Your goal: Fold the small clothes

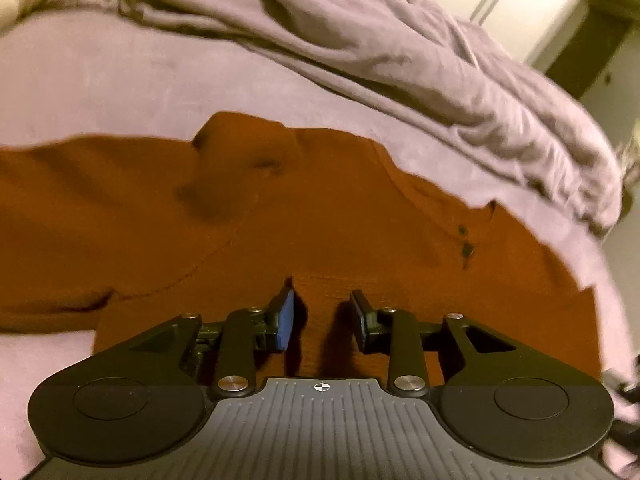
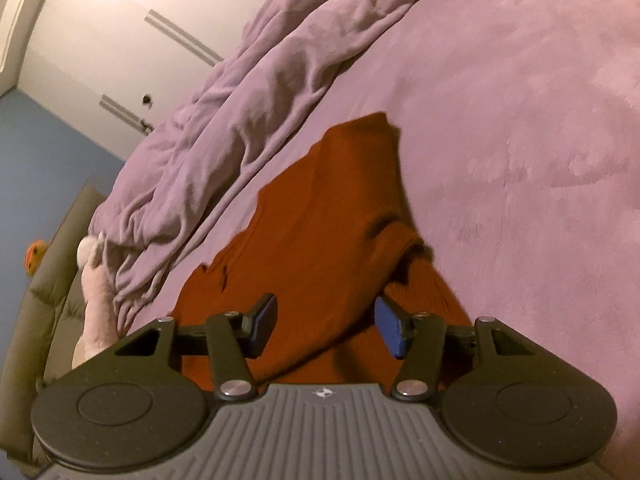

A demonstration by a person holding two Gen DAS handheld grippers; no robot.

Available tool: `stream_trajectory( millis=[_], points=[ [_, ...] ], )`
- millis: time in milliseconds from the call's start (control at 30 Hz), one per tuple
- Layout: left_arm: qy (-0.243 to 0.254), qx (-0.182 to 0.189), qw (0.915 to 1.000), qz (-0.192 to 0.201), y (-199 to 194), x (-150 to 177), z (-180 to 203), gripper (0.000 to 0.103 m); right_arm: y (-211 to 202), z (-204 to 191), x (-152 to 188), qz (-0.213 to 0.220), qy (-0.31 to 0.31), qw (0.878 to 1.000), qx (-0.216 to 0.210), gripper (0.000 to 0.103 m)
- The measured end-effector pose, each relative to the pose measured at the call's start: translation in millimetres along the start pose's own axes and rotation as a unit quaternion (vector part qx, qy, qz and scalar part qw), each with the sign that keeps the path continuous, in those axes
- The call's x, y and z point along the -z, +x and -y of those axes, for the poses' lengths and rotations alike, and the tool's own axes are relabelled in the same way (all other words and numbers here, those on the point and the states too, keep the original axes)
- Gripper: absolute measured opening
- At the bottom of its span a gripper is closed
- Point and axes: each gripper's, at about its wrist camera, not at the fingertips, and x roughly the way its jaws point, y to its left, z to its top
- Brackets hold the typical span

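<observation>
L wrist: left gripper [image 1: 322,316] fingers apart over shirt [image 1: 280,216] | right gripper [image 2: 325,326] wide, same.

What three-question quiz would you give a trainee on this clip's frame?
1. True or false: the rust-orange shirt lies on the purple bedspread.
2. Which gripper is open? A left gripper only; B right gripper only; C both.
3. Fill in: the rumpled purple blanket is heaped ____ the shirt, on its far side.

Key: 1 true. 2 C; both sets of jaws stand apart over the shirt, neither pinching cloth. 3 beside.
</observation>
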Motion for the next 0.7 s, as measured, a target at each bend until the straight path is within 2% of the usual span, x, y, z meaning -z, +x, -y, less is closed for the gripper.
stream_trajectory(
  millis=[67,133,167,200,233,300,400,467,600,700],
  points=[
    [-0.01,0.019,0.9998,-0.004,2.3,-2.8,-2.9,0.033,6.1,4.7,-2.3,0.005,0.022,1.0,0.012,0.049],
    [-0.006,0.025,0.9996,-0.01,4.6,-5.3,0.1,0.028,11.7,7.7,-4.9,0.012,0.036,0.999,0.015,0.044],
    [0.002,0.028,0.9995,-0.013,5.8,-5.9,3.7,0.015,13.1,8.8,-6.3,0.014,0.041,0.999,0.015,0.042],
    [0.009,0.027,0.9994,-0.017,8.7,-6.9,5.4,0.006,14.4,10.3,-7.6,0.018,0.047,0.999,0.013,0.041],
    [0.016,0.023,0.9994,-0.019,9.7,-7.3,8.7,0.006,15.1,11.2,-8.2,0.022,0.051,0.998,0.014,0.038],
    [0.04,0.015,0.9991,-0.006,7.9,-7.6,17.4,0.006,19.8,13.0,-8.8,0.022,0.052,0.998,0.02,0.025],
    [0.066,0.009,0.9977,0.011,3.1,-11.9,26.6,0.006,26.3,19.4,-7.7,0.018,0.058,0.998,0.027,0.012],
    [0.08,0.005,0.9966,0.023,-0.4,-15.3,31.2,0.006,26.7,22.2,-6.5,0.019,0.065,0.997,0.023,0.01],
    [0.097,0.001,0.9936,0.057,-12.5,-22.8,36.7,0.006,22.8,6.8,-2.8,0.029,0.022,0.999,0.03,0.011],
    [0.087,0.011,0.993,0.079,-20.8,-31.7,32.7,0.006,24.7,0.4,1.1,0.024,0.013,0.999,-0.024,0.011]
  ],
)
